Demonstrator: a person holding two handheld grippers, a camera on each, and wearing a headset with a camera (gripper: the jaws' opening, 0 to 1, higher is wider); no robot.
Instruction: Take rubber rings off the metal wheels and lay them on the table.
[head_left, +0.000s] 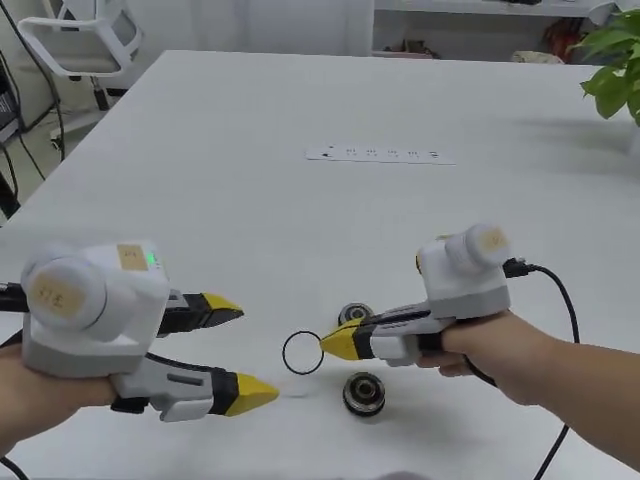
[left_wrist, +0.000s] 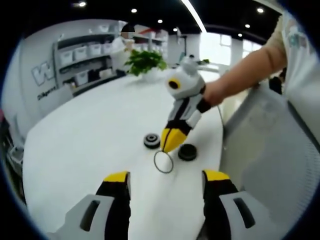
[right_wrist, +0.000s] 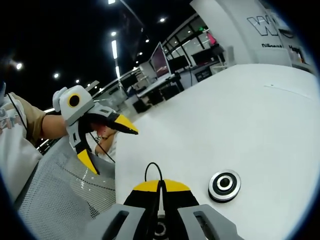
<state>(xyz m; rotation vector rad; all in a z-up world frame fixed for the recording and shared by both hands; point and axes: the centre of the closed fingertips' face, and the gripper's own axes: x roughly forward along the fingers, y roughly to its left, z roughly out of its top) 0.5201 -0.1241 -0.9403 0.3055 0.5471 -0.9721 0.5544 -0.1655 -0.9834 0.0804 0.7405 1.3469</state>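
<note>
Between the shut jaws of the right gripper (head_left: 335, 345), one rubber ring (head_left: 302, 353) is pinched by its edge. It is a thin black loop, round and open in the middle, and it sticks out in front of the yellow tips toward the left gripper (head_left: 240, 348). In the right gripper view the same ring (right_wrist: 152, 170) rises as a narrow black arc just beyond the closed tips. I cannot tell if its free side touches the worktop (head_left: 300, 200).

Just beside these jaws there are two metal wheels, both small, round and flat. The farther wheel (head_left: 355, 315) lies just behind the jaws and shows a shiny silver rim around a dark band and a silver centre. The nearer wheel (head_left: 364, 392) lies in front of the jaws, toward the person, and looks darker on its outer edge. The ring is apart from both wheels.

The left gripper has its jaws wide, with nothing between them; its two tips are yellow on black. In the left gripper view the ring (left_wrist: 163, 161) is ahead of them, in the gap.

The worktop is white, smooth and matt. One white power strip (head_left: 380, 154) lies farther back, and one green plant (head_left: 615, 70) stands at the far right.
</note>
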